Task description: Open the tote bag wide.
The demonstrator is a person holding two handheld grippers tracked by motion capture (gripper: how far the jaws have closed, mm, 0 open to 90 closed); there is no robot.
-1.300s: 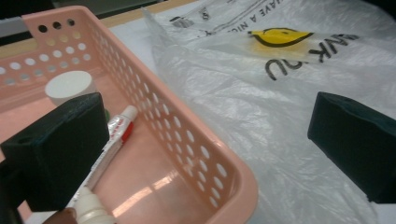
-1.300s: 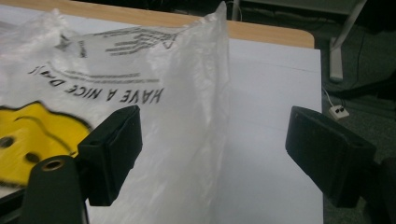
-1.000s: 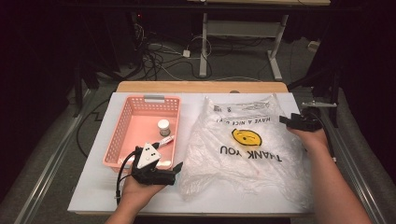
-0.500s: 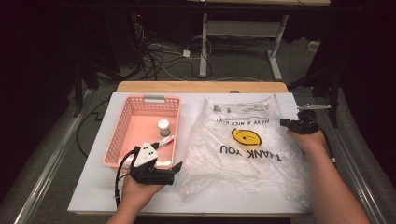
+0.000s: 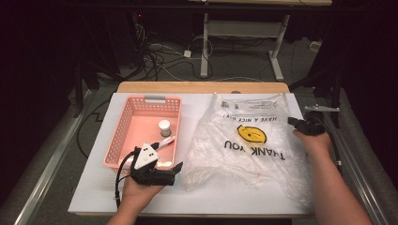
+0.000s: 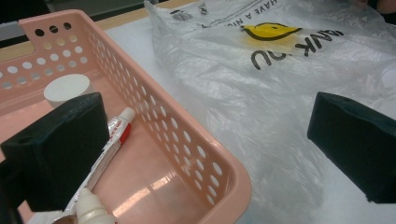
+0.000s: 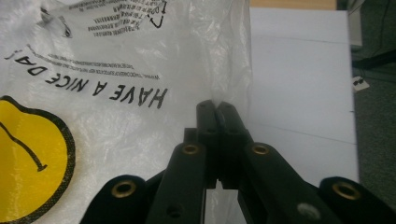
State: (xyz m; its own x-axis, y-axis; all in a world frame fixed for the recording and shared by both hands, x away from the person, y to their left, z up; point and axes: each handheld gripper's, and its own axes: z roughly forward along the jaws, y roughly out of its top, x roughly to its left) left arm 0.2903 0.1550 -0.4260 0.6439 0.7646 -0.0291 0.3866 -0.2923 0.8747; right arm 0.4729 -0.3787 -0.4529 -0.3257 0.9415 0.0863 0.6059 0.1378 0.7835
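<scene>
Jar [image 5: 164, 126], tube [image 5: 165, 141] in basket [image 5: 123, 129]

A crumpled clear plastic bag [image 5: 253, 140] with a yellow smiley lies spread flat on the white table.

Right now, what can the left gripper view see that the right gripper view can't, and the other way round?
Left gripper view alone: the pink basket holding a white-capped jar and a small tube, seen between the left claw's wide-open jaws. Right gripper view alone: the right claw shut on the bag's edge, the small print above "HAVE A NICE DAY", and the bare table edge. Both show the clear plastic bag with its yellow smiley.
</scene>
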